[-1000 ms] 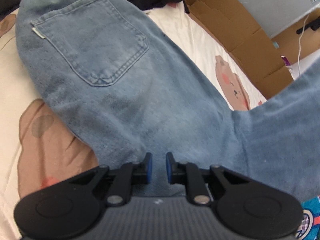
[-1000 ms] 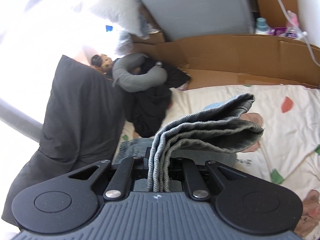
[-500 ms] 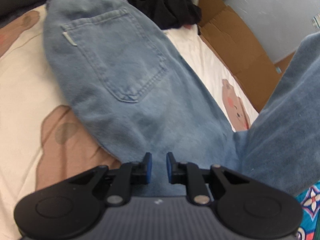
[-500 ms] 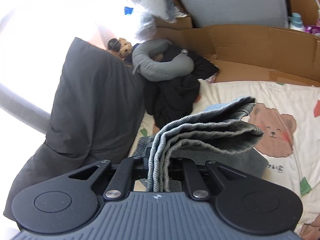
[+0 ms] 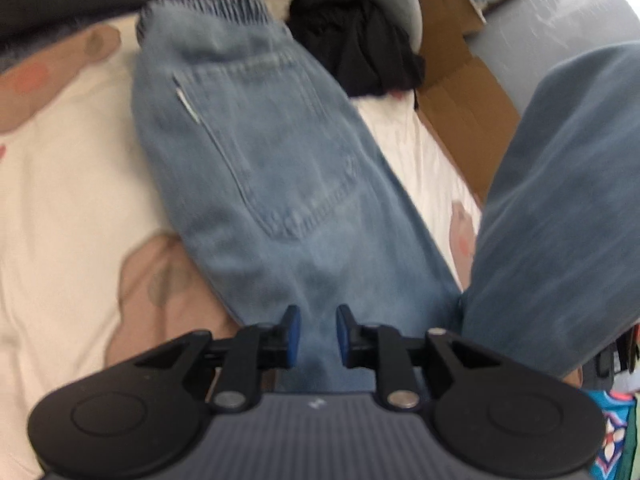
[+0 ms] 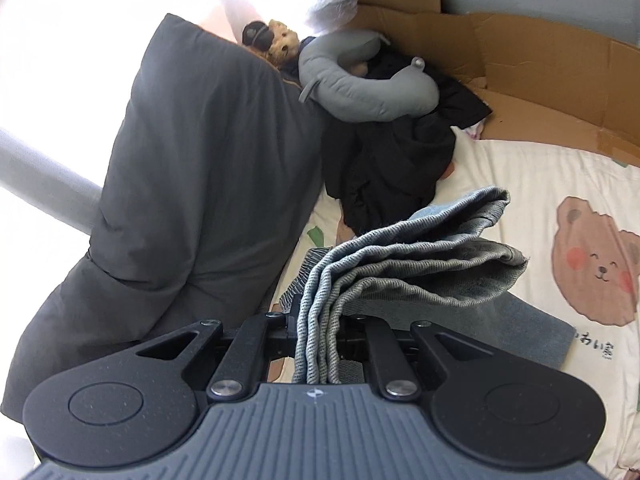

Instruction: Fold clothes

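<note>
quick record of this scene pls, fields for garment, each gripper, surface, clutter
garment: light blue jeans, back pocket up, waistband far end, leg end lifted
left gripper: jaws apart and just been opening, denim below them, nothing pinched
right gripper: shut on bunched leg hems
surface: cream bear-print sheet
clutter: black clothes, grey neck pillow, teddy bear, cardboard

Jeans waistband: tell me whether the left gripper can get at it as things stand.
Probably yes. The left gripper is open with nothing between its fingers, its jaws having just been opening, and the elastic waistband lies uncovered at the jeans' far end, with only flat denim between.
</note>
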Demonstrator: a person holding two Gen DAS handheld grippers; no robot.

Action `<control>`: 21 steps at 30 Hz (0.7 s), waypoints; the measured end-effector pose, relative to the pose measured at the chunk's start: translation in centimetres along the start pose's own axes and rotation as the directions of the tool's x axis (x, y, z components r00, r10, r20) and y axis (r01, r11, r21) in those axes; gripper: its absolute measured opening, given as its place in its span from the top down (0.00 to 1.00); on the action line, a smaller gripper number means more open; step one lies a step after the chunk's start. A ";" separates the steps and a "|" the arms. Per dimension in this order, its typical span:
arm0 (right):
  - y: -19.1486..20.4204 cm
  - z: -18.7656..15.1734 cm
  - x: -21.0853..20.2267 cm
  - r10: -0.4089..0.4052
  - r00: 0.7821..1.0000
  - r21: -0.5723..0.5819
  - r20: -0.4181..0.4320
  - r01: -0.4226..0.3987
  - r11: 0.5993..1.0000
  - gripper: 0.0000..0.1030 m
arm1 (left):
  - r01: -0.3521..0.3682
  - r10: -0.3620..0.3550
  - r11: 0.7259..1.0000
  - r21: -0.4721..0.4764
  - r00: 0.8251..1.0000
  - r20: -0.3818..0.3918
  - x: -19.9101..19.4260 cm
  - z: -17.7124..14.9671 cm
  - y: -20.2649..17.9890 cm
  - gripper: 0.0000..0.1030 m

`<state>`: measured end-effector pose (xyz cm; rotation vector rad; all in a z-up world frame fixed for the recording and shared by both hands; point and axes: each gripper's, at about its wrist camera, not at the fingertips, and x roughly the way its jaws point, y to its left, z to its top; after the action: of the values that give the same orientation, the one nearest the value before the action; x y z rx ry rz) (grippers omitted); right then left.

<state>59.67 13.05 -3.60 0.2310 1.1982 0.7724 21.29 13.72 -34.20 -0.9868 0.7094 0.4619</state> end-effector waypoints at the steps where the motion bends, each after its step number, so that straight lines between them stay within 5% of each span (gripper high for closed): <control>1: 0.0 0.0 0.6 -0.002 1.000 0.005 0.002 0.002 1.000 0.92 | -0.001 0.001 1.000 -0.004 1.000 0.018 -0.4 0.2 0.0 0.78; 21: -0.7 -0.3 13.1 -0.049 0.999 0.130 -0.018 0.051 0.990 0.92 | -0.092 0.104 0.990 -0.105 0.988 0.112 -2.0 0.4 2.5 0.75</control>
<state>61.62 20.95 -13.86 0.3026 1.2656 0.6535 18.41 15.24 -34.11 -1.0125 0.6357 0.6420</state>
